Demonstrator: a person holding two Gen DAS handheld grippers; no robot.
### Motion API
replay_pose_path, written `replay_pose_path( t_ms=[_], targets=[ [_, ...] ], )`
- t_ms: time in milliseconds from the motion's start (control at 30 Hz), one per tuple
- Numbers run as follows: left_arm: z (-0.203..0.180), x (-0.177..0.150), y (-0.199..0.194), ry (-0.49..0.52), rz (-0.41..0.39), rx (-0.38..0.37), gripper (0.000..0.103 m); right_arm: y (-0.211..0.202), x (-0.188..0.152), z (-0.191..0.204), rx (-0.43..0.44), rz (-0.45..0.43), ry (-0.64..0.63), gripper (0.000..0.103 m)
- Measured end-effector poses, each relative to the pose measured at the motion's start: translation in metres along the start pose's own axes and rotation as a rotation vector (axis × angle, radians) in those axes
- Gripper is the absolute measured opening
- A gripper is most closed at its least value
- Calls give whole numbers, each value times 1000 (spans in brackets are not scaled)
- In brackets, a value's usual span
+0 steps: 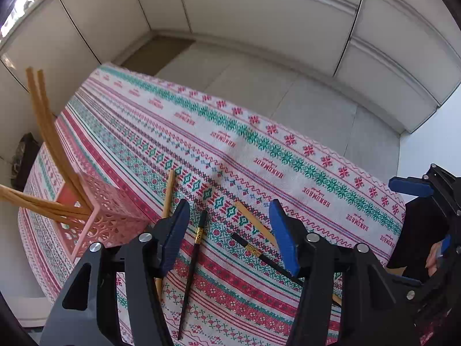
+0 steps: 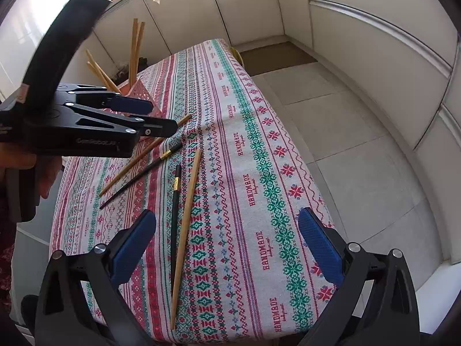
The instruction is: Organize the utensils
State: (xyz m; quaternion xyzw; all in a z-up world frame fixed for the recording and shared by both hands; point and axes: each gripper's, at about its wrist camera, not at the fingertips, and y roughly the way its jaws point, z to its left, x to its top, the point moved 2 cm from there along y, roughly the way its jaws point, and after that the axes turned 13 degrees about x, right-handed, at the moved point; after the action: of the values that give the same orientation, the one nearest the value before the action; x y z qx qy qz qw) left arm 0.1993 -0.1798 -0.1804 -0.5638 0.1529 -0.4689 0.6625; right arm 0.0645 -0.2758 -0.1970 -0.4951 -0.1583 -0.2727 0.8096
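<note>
A pink perforated basket (image 1: pixel 98 219) (image 2: pixel 141 92) stands on the patterned tablecloth and holds several wooden chopsticks (image 1: pixel 49 132) (image 2: pixel 134 49) leaning out. Two black chopsticks with gold bands (image 1: pixel 191 268) (image 1: pixel 260 255) and two wooden chopsticks (image 1: pixel 168 193) (image 1: pixel 255 222) lie loose on the cloth. In the right wrist view they show as black ones (image 2: pixel 141 174) (image 2: pixel 175 219) and wooden ones (image 2: pixel 144 155) (image 2: pixel 185 225). My left gripper (image 1: pixel 230 213) (image 2: pixel 161 116) is open and empty above the loose chopsticks, beside the basket. My right gripper (image 2: pixel 227 225) (image 1: pixel 432 216) is open and empty above the near pair.
The table (image 2: pixel 259 150) wears a red, green and white cloth printed "HANDMADE". Its edge drops to a grey tiled floor (image 2: pixel 360 144) on the right. White cabinet doors (image 1: pixel 259 14) line the walls beyond. A dark object (image 1: pixel 24 158) sits past the table's far left.
</note>
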Motion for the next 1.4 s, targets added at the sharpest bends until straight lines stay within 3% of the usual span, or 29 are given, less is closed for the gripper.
replay_pose_path(
  t_ms=[100,133,200,267,433,600,700,933,1100,1167,1233,1300,1400],
  targets=[
    [3,5,29,20,122,9,39,2,0,-10,16,24,54,96],
    [6,7,36,16,150,8,31,2,1,-13,23,28,70,96],
    [13,13,47,-1,191,34,26,4,3,-17,42,34,100,96],
    [21,23,58,-12,226,68,14,4,3,-18,68,44,124,96],
    [28,41,81,22,317,140,12,7,3,-15,116,65,153,96],
    [9,17,82,198,409,76,12,5,5,-21,134,63,174,96],
    [15,-3,80,203,428,46,12,6,5,-28,133,71,202,96],
    [34,-22,94,108,406,-15,8,6,7,-20,147,56,179,96],
    [42,-47,84,1,347,-35,6,7,11,10,135,27,39,96],
    [47,-67,73,-83,309,-52,6,12,14,20,150,32,-4,95],
    [59,-91,54,-204,249,-81,6,18,18,32,143,42,-70,86],
    [73,-118,31,-327,178,-92,6,27,22,50,128,63,-171,77],
    [94,-159,-12,-498,44,-118,6,44,24,70,149,103,-278,73]
  ],
)
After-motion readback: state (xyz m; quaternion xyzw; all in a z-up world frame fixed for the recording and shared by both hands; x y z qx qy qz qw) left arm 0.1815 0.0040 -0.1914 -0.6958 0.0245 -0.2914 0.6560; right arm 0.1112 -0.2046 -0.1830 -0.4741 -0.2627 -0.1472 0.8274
